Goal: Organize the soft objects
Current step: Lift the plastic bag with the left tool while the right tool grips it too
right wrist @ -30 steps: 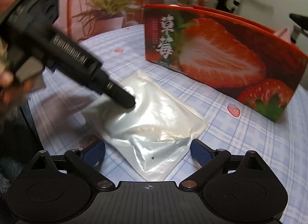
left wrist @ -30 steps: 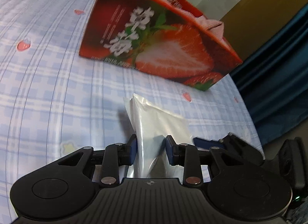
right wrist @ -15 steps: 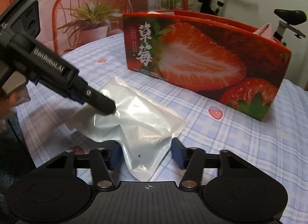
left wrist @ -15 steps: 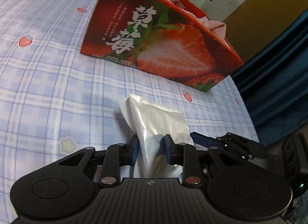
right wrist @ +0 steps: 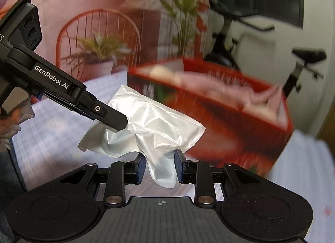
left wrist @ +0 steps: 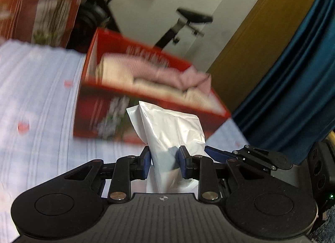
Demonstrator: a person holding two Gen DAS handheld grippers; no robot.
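L wrist: left gripper (left wrist: 163,159) clamped on the white plastic bag (left wrist: 167,125), which sticks up between its pads, off the tablecloth (left wrist: 41,96); red box (left wrist: 146,88) behind, earlier seen lower.

R wrist: right gripper (right wrist: 160,166) jaws just closed, now pinching bag's lower corner; a sec ago bag lay flat on cloth.

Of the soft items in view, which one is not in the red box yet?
The silvery plastic pouch: it hangs in front of the red box, pinched by both the left gripper and right gripper. The pink cloths already lie inside.
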